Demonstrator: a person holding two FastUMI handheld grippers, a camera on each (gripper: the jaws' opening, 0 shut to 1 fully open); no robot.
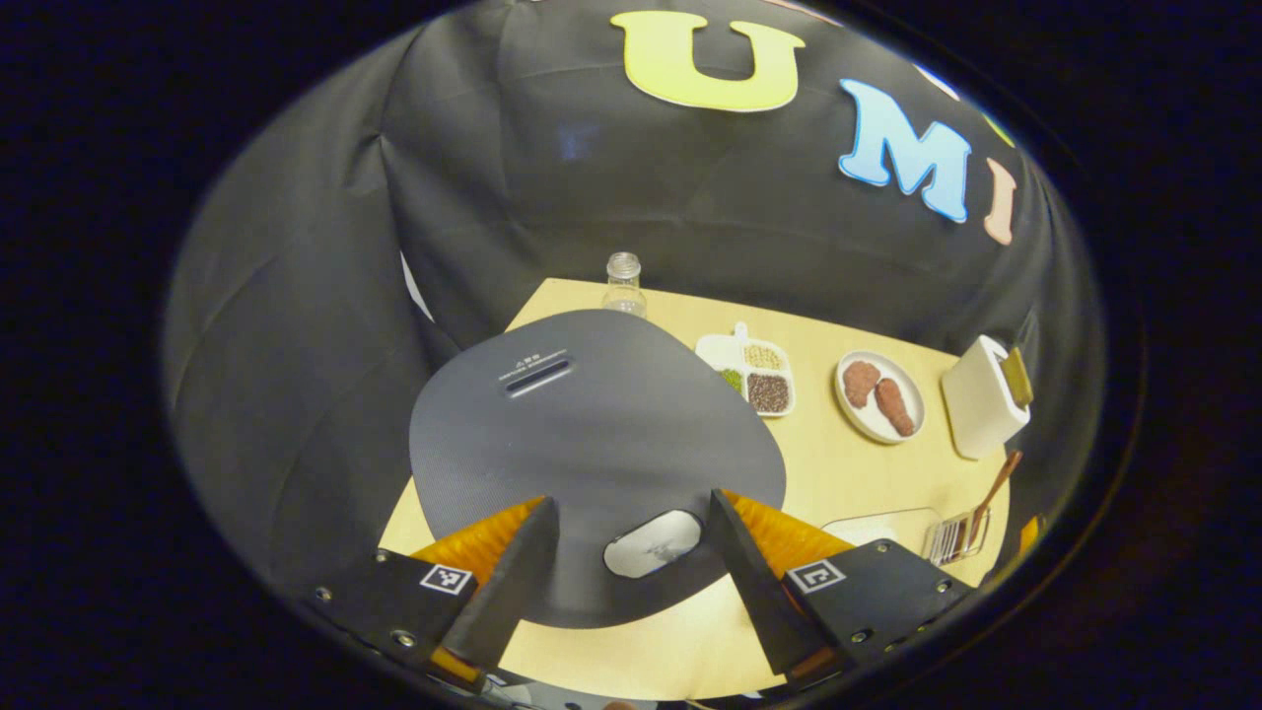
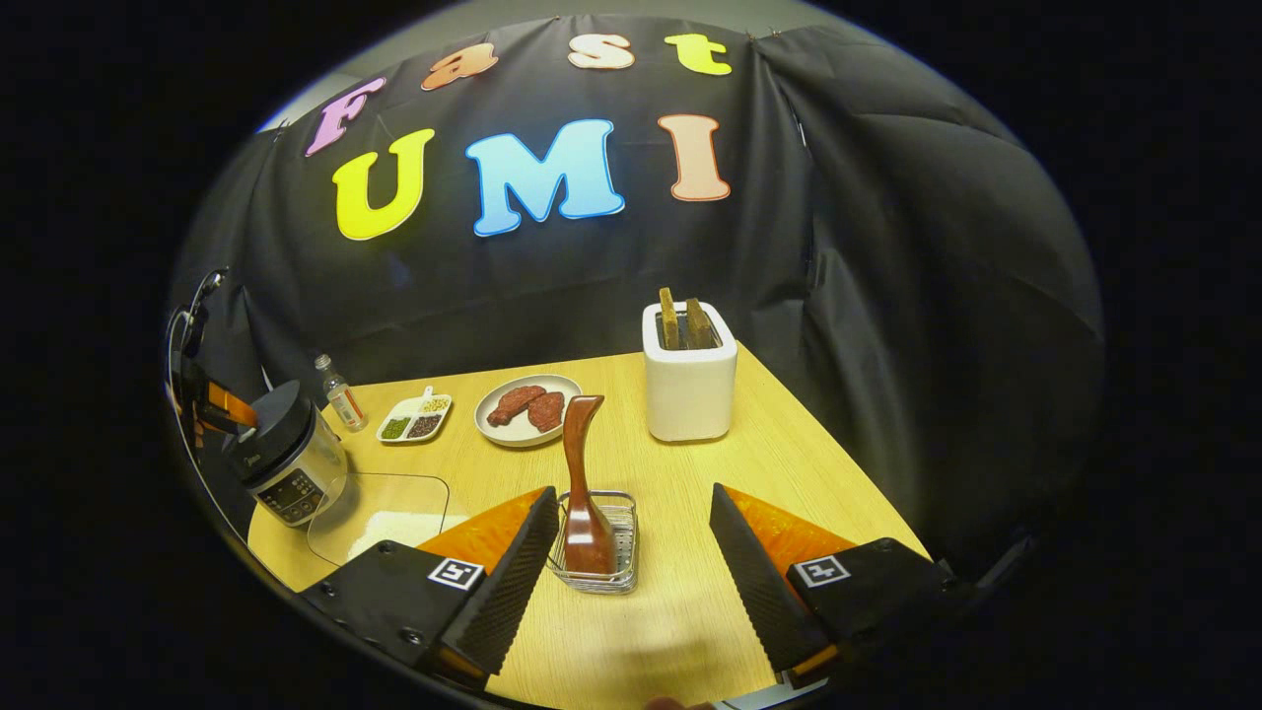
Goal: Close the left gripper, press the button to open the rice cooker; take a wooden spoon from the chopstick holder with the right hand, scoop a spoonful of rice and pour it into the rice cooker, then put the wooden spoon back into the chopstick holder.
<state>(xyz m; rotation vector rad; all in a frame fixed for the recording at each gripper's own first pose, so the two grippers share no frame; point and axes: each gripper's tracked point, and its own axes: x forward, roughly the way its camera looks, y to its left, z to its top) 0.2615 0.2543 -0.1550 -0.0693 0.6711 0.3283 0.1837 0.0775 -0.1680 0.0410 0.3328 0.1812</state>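
In the left gripper view, the left gripper point(image 1: 631, 552) hangs over the rice cooker point(image 1: 592, 463) with its fingers spread wide apart, grasping nothing. The cooker's dark lid is down, and its pale button point(image 1: 653, 542) lies between the two fingers, at the near edge of the lid. The cooker stands at the left end of the wooden table point(image 1: 838, 473). To the right of it, near the table's front, a clear bowl point(image 1: 882, 525) sits just beside the wire chopstick holder point(image 1: 954, 537), from which the wooden spoon point(image 1: 994, 488) sticks up at a tilt. Farther back come a divided dish of grains point(image 1: 751, 372), a plate of brown food point(image 1: 879, 396) and a white toaster point(image 1: 984, 397). A small clear bottle point(image 1: 623, 284) stands at the far edge, behind the cooker.

In the right gripper view, the right gripper point(image 2: 631, 552) is likewise released, its fingers well apart and empty. Between them, slightly toward the left finger, stands the chopstick holder point(image 2: 596, 572) with the wooden spoon point(image 2: 582, 473) upright in it, bowl end down. Whether the left finger touches the holder cannot be told. Beyond, the toaster point(image 2: 688, 380) holds two slices in its slots; the plate point(image 2: 527, 409) and the divided dish point(image 2: 416, 418) lie to its left. At the far left stand the rice cooker point(image 2: 286, 459), the clear bowl point(image 2: 380, 513) in front of it and the bottle point(image 2: 341, 392) behind.
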